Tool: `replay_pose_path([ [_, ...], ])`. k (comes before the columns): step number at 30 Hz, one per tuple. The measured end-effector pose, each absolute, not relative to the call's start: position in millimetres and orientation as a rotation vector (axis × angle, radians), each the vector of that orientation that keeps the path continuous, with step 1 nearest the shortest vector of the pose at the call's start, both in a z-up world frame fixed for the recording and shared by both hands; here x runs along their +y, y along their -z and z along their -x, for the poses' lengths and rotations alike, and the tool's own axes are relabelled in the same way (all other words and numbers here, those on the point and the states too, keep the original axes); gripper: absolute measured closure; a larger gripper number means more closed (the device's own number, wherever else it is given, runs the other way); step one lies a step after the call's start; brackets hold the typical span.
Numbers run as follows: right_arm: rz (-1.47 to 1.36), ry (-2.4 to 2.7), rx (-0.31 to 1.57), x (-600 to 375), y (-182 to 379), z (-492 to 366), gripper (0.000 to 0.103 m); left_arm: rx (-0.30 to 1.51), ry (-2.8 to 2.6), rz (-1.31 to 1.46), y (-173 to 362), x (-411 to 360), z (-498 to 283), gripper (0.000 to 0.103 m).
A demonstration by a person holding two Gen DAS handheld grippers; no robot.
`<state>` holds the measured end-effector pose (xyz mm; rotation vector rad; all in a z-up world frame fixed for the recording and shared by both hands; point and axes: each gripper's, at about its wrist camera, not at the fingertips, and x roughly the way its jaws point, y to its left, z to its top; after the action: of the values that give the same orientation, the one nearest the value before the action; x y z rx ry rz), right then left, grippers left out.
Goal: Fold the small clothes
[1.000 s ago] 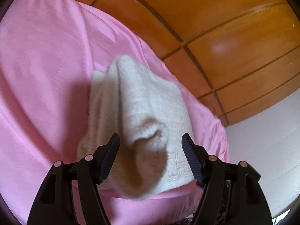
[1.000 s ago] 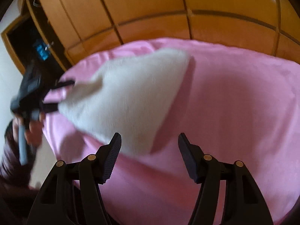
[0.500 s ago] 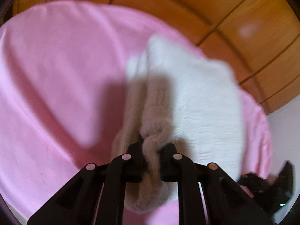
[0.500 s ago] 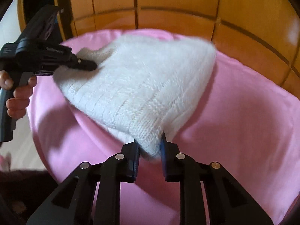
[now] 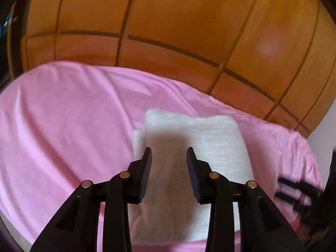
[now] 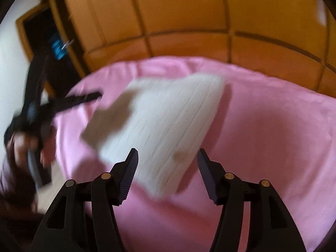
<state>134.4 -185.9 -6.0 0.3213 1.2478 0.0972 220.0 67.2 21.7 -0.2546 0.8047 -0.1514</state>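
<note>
Looking along the left claw [image 5: 169,155], its two black fingers stand parted with nothing between them, poised over the white knitted garment [image 5: 210,142], which lies folded into a rough rectangle on the pink bedsheet [image 5: 63,126]. The claw's shadow falls across the near part of the knit. Behind the bed runs a wall of glossy orange-brown wooden cabinet panels [image 5: 168,21], and at the far right edge the dark tips of the right claw [image 5: 294,187] show blurred above the sheet; from here I cannot tell how wide they stand. From the right wrist view, the right claw [image 6: 167,157] is spread wide and grips nothing, its ribbed pads either side of the garment's near corner without touching it. The white knit [image 6: 168,121] lies flat on the pink sheet [image 6: 273,126], smeared by motion blur. To the left the left claw [image 6: 84,99] appears as a dark streak near the garment's far edge, gripped by the person's hand [image 6: 23,147]. The wooden panels [image 6: 189,10] fill the background.
</note>
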Motion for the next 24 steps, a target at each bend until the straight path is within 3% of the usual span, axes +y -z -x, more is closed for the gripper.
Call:
replay_pose_path([
  [5,-0.335,-0.013,1.251,-177.6,45.4,-187.9,0.046,0.908,0.126,0.183,13.7,49.5,-242.0,0.067],
  [10,-0.250,0.018,1.383,-159.2,118.1,-202.5,0.047,0.932,0.116,0.178,37.3,58.4,-240.3,0.065],
  [14,-0.238,0.010,1.349,-158.3,110.7,-198.3,0.046,0.918,0.113,0.159,32.8,57.3,-237.0,0.063],
  [16,-0.254,-0.009,1.333,-161.3,104.8,-197.5,0.039,0.908,0.105,0.154,29.9,55.1,-237.2,0.059],
  [18,-0.289,-0.014,1.325,-167.5,95.9,-194.2,0.028,0.891,0.093,0.157,26.3,57.6,-234.0,0.044],
  [24,-0.417,0.007,1.311,-187.0,91.0,-188.1,0.017,0.901,0.092,0.175,29.3,66.7,-231.5,0.040],
])
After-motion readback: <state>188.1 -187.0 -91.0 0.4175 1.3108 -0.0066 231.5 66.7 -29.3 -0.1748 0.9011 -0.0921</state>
